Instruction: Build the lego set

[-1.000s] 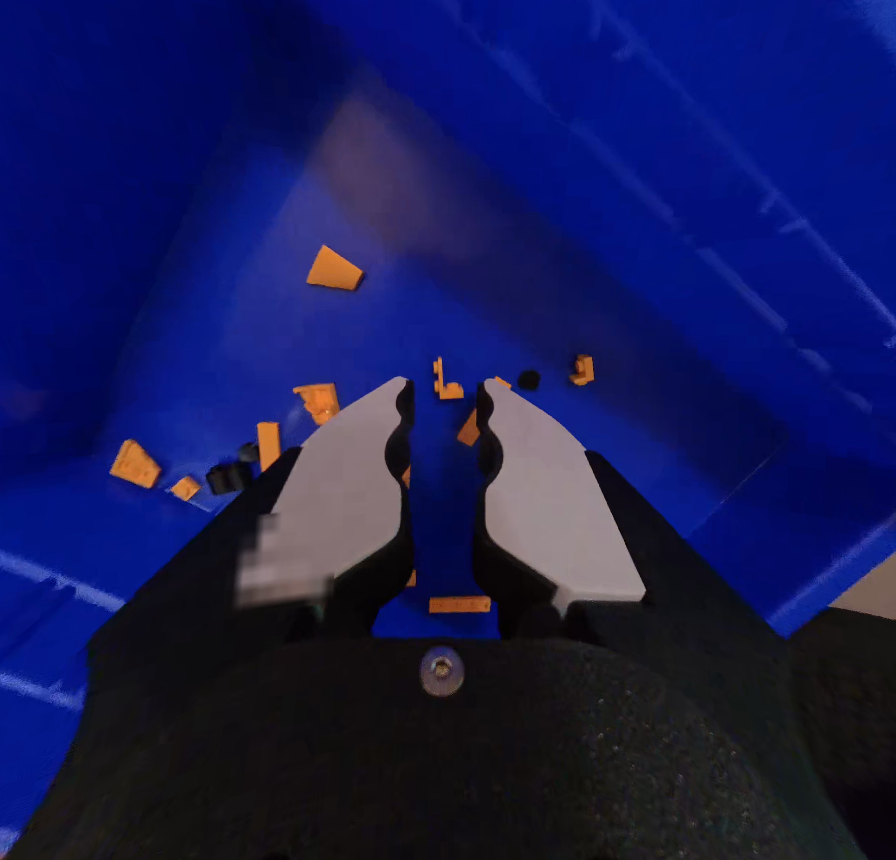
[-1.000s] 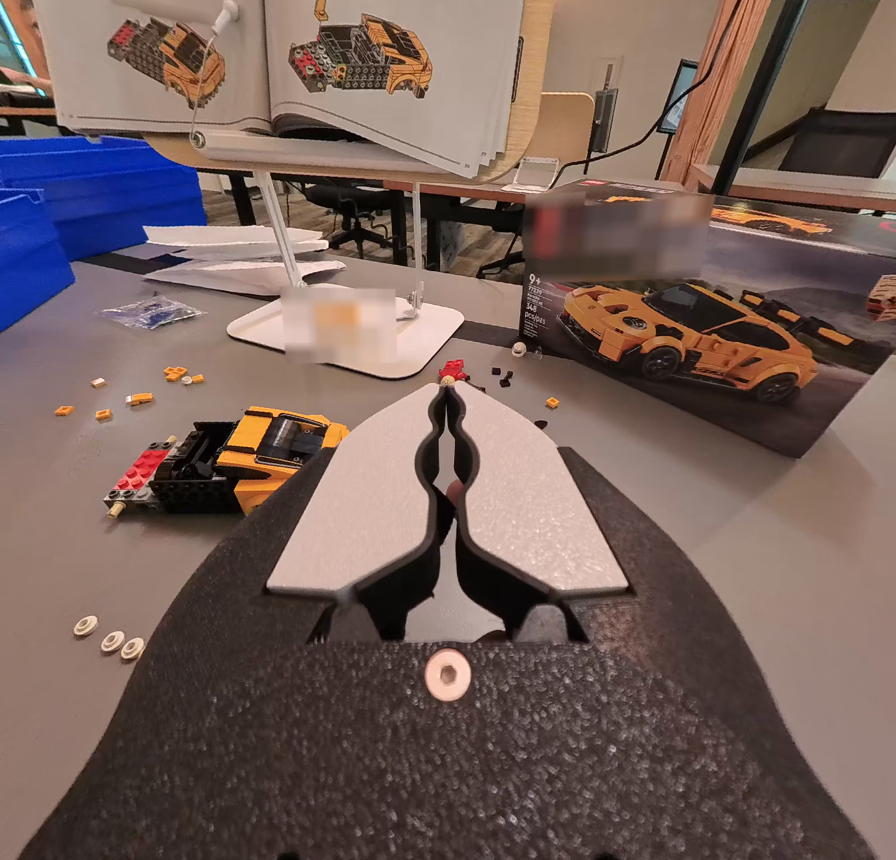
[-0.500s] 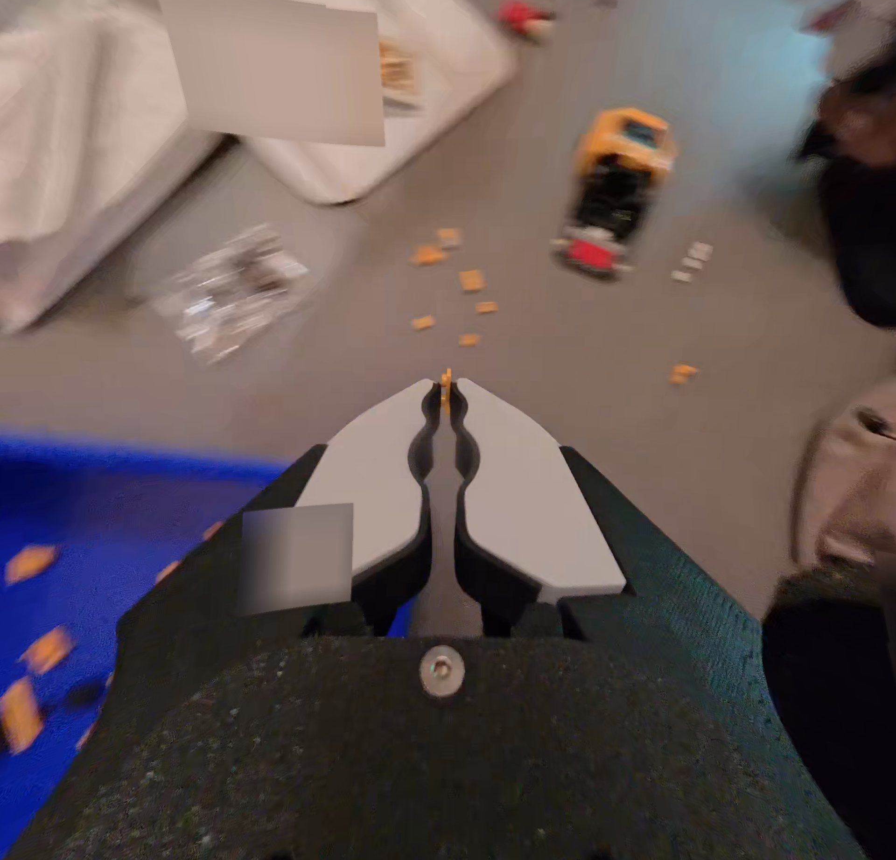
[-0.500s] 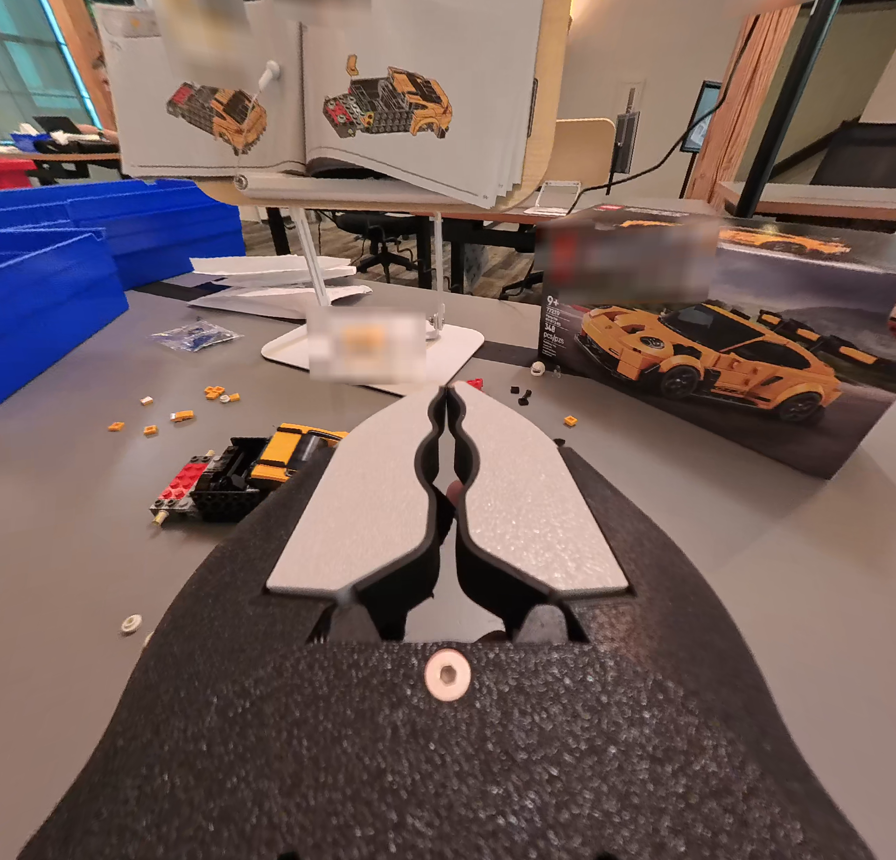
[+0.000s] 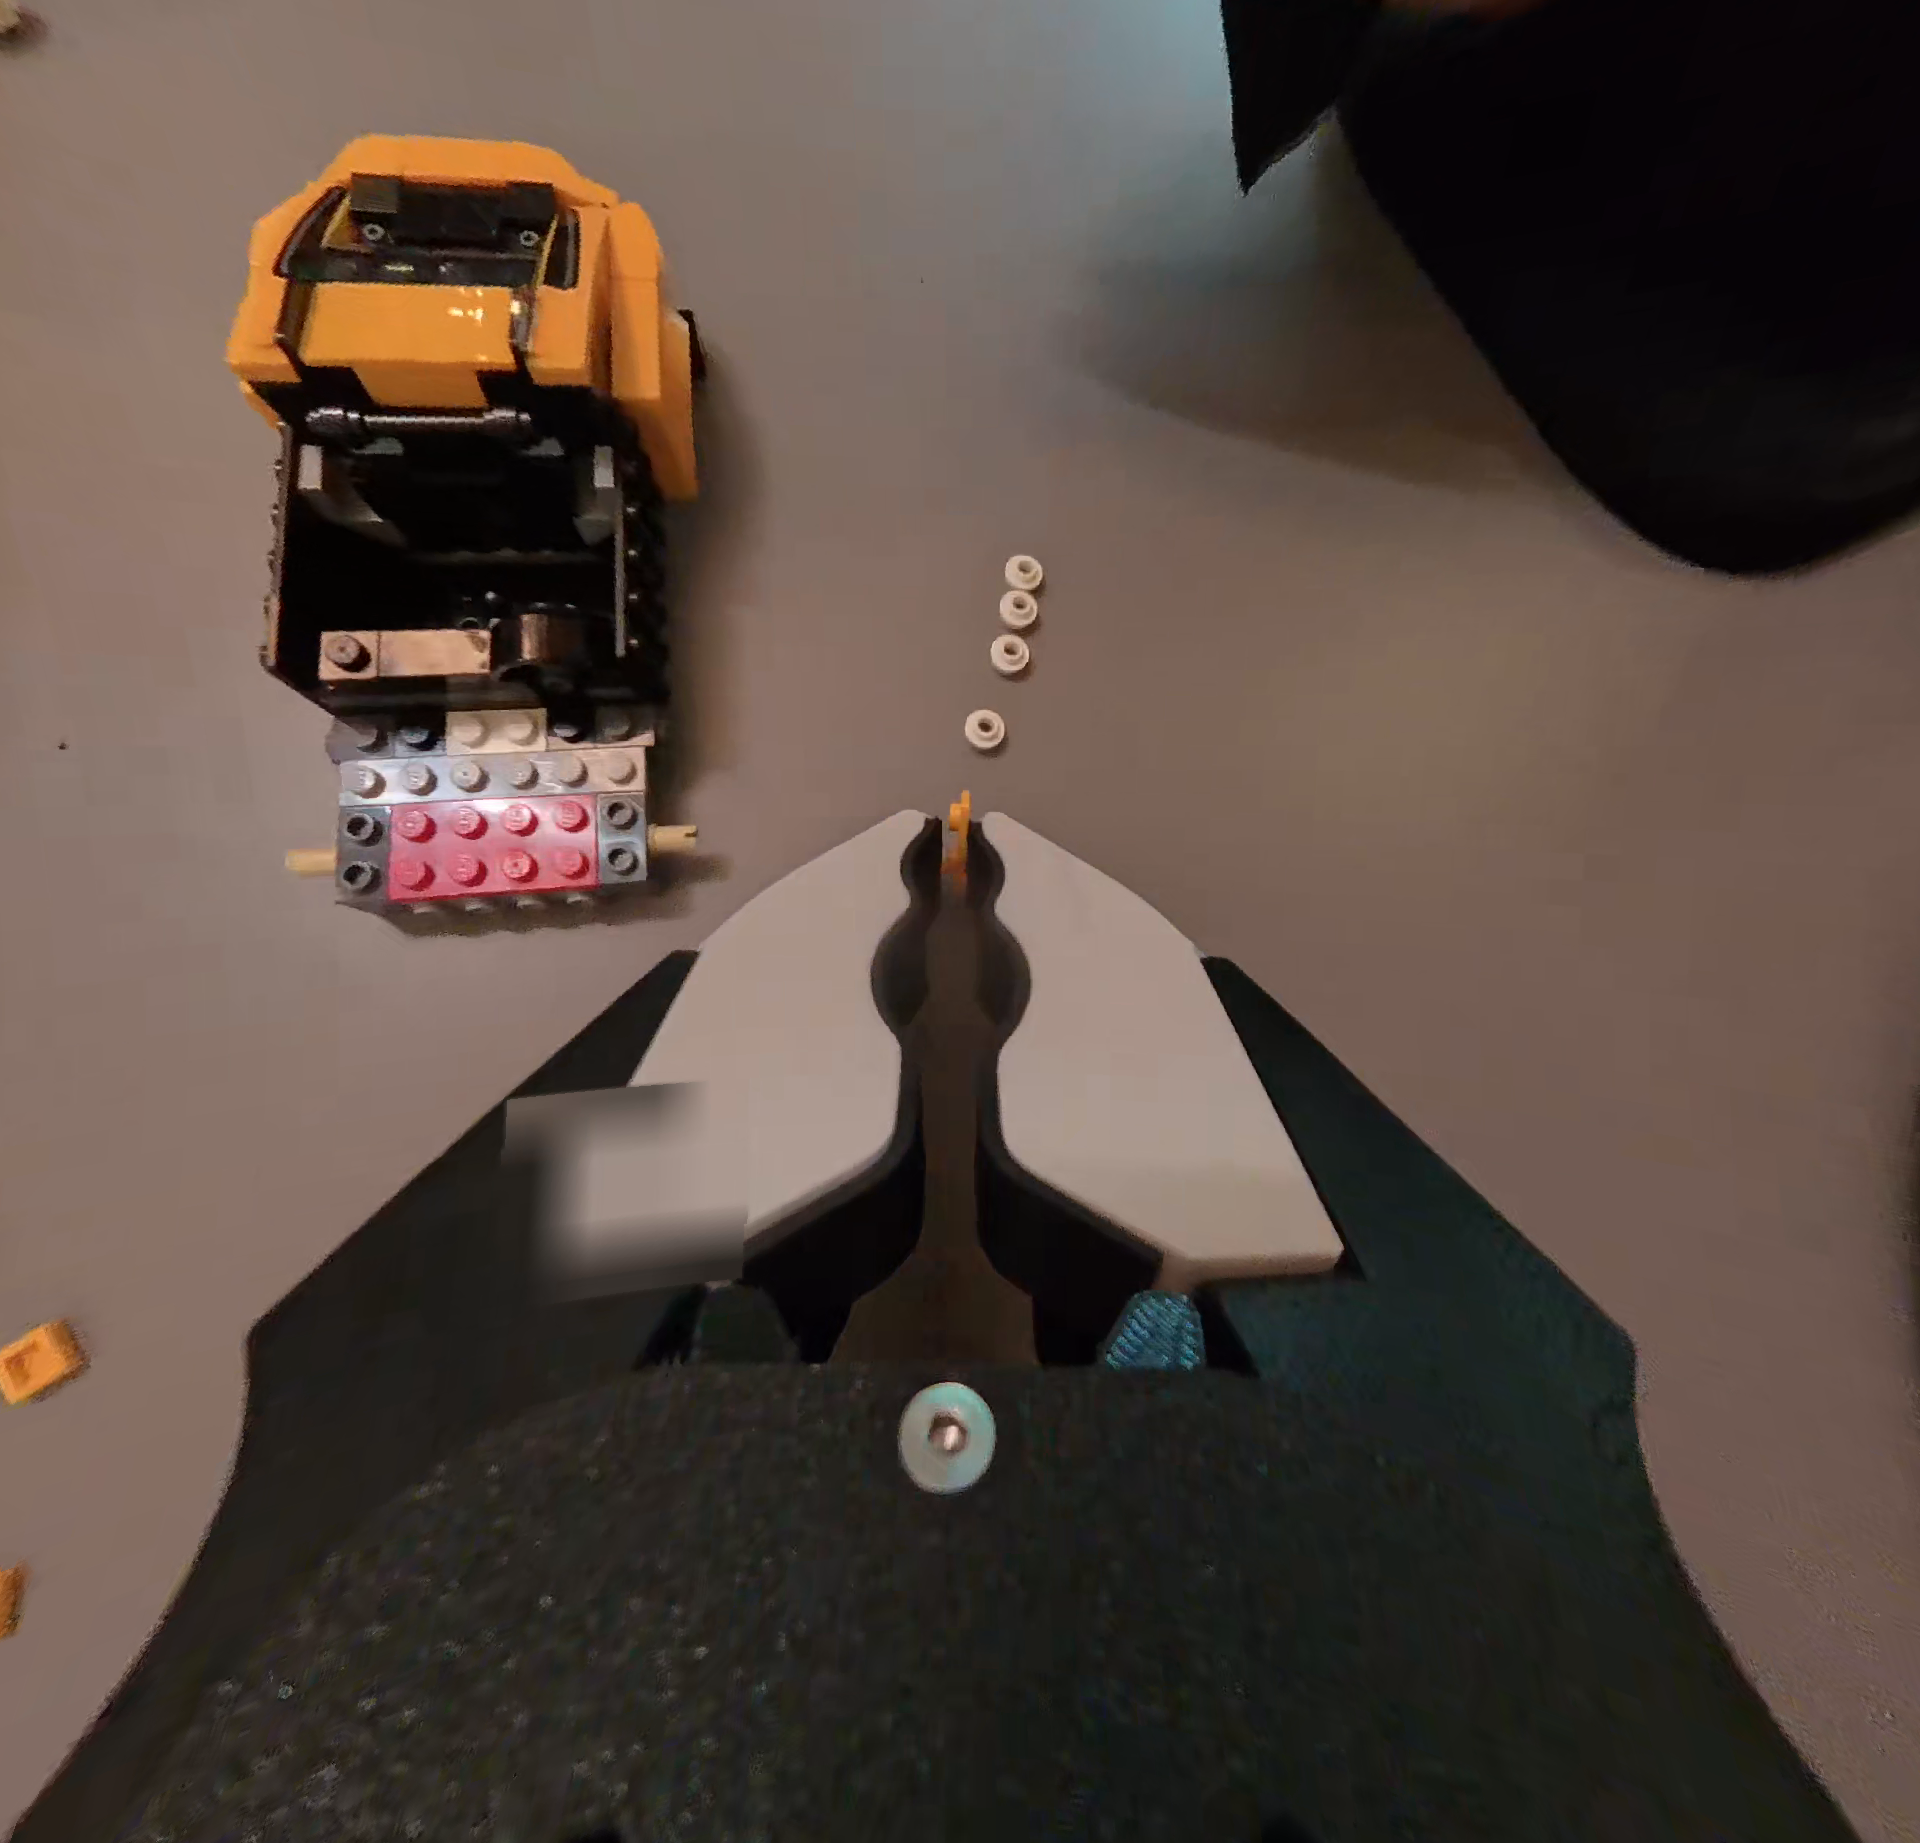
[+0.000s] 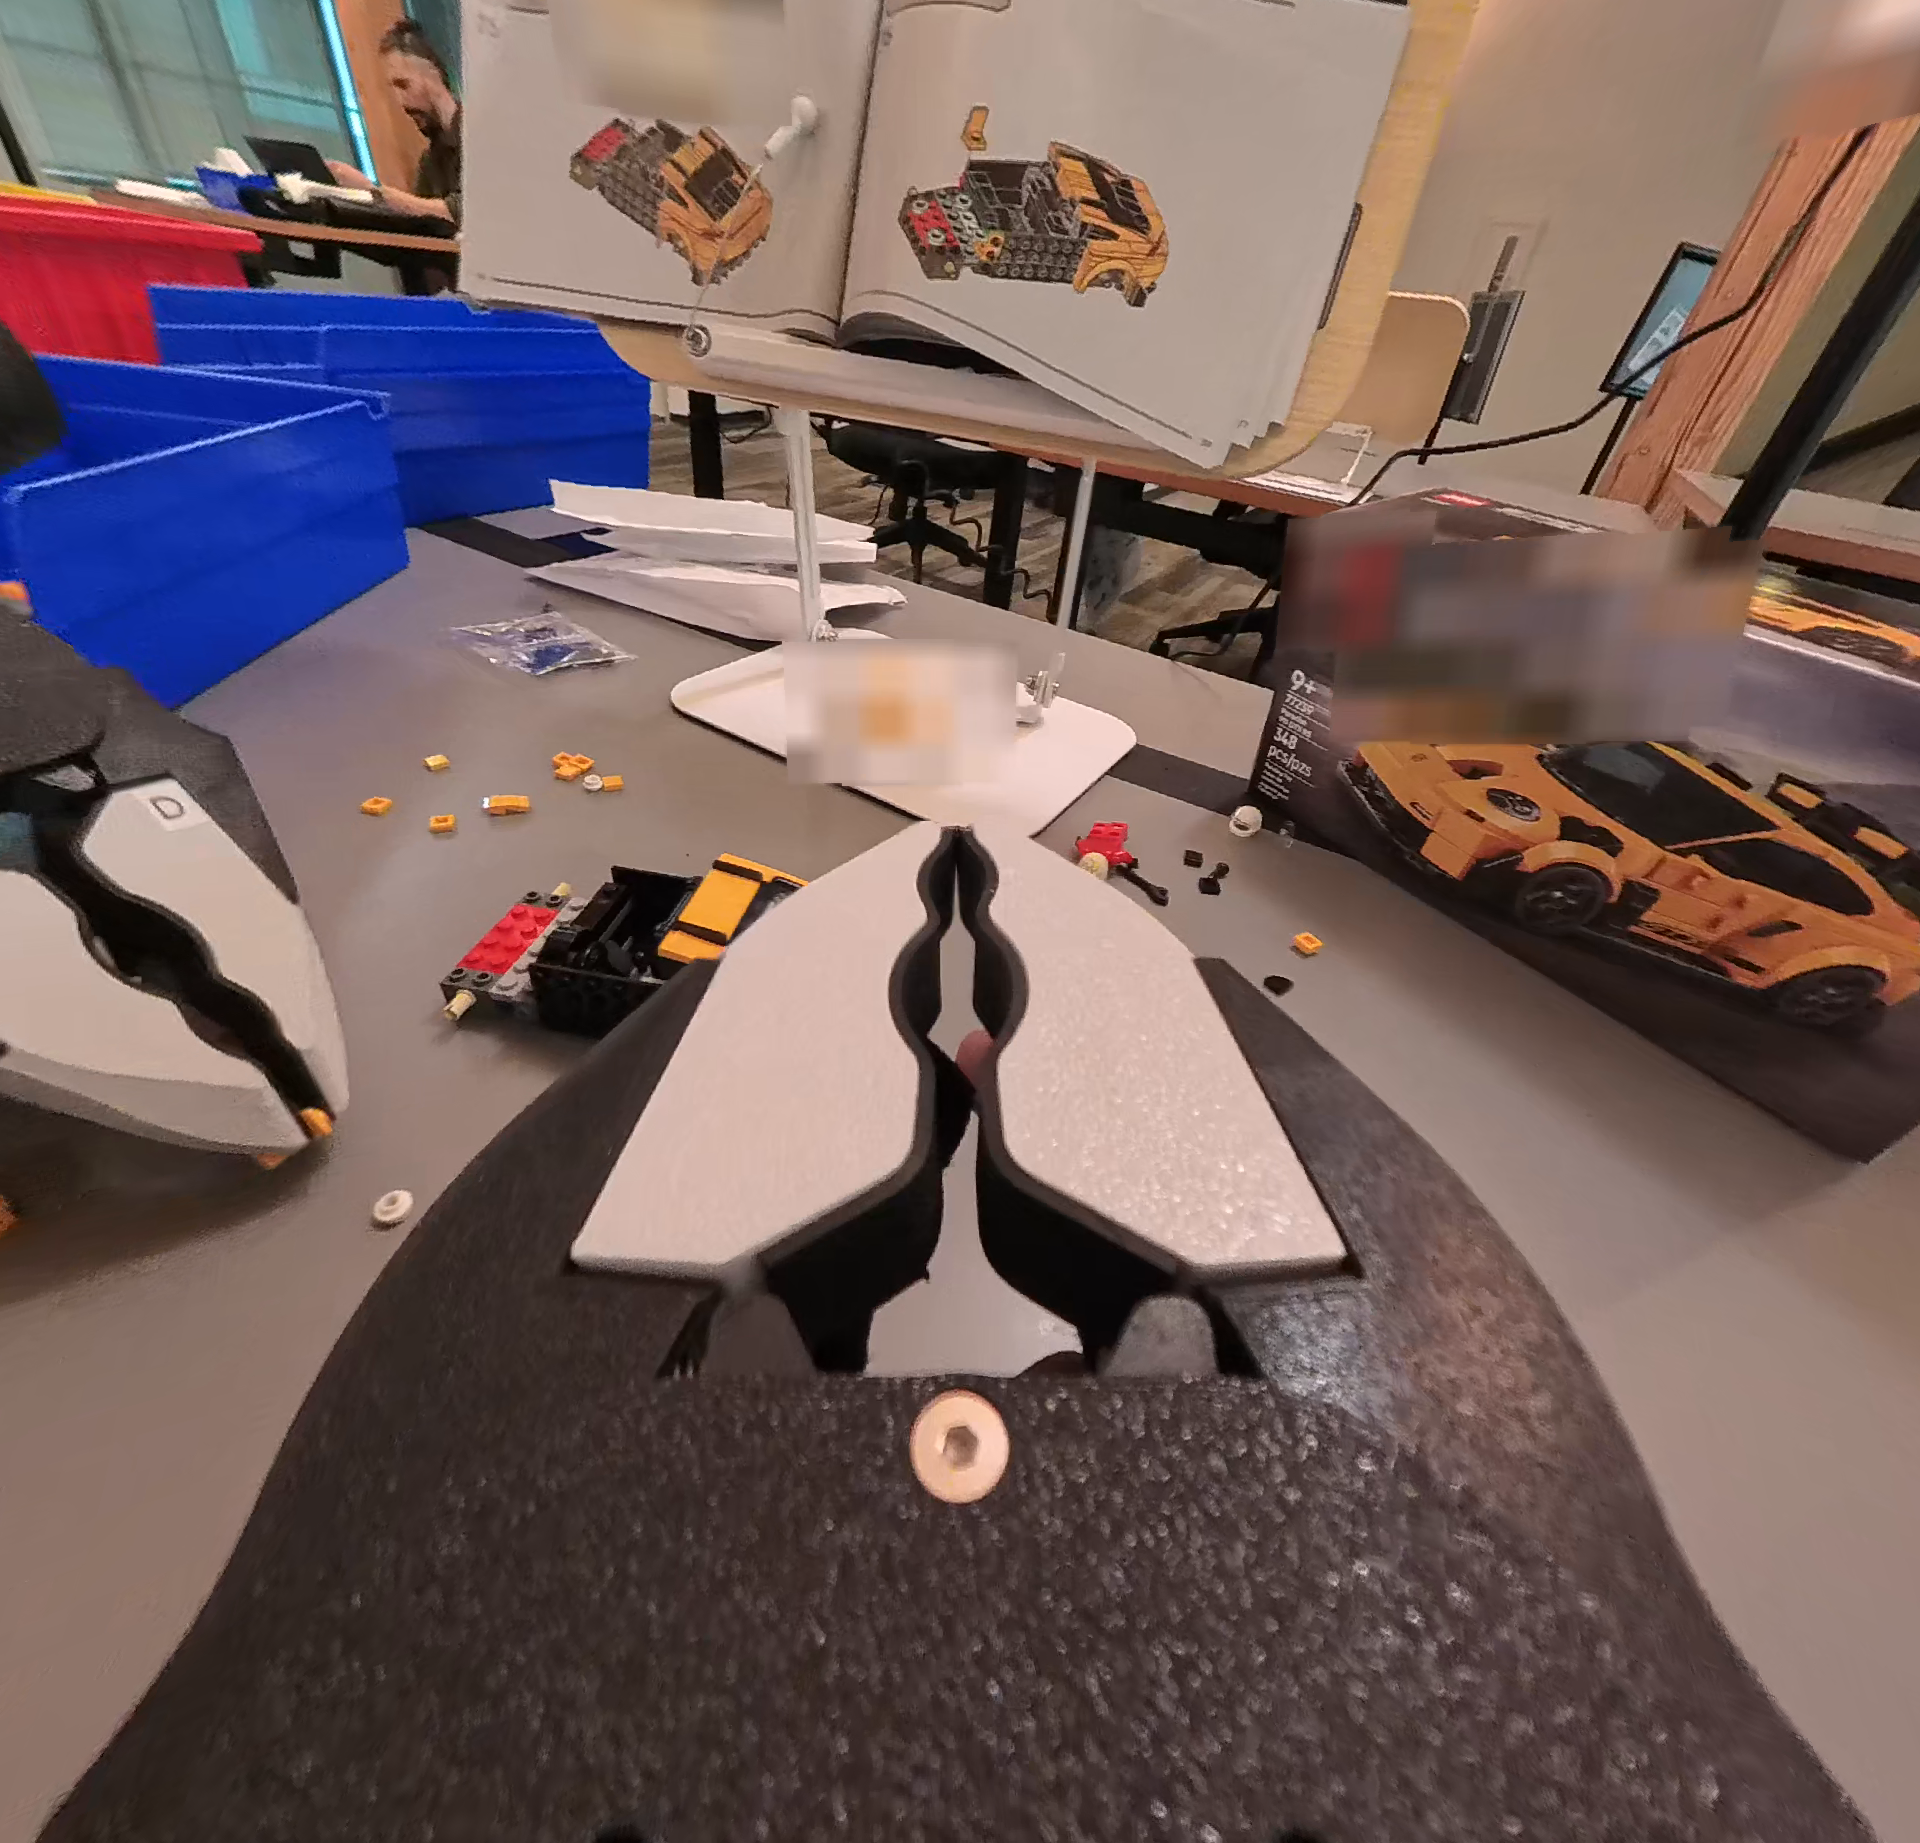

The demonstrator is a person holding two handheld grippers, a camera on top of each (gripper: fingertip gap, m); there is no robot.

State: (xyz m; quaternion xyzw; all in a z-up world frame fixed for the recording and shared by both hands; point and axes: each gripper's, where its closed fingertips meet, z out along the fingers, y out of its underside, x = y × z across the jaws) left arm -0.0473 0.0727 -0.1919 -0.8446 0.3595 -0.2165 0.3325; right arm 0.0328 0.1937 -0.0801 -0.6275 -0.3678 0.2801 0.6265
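Far left, blue plastic bins (image 6: 208,536) stand at the surface edge; their contents are hidden from here. Your left gripper (image 5: 957,837) has its fingers clamped on a thin orange plastic piece (image 5: 958,835), held edge-on at the very tips, probably so it stays visible. It hangs just short of four pale round studs (image 5: 1013,630), with the half-built orange-and-black brick car (image 5: 468,526) to its left. Your right gripper (image 6: 954,837) has its fingers together, apparently on nothing.
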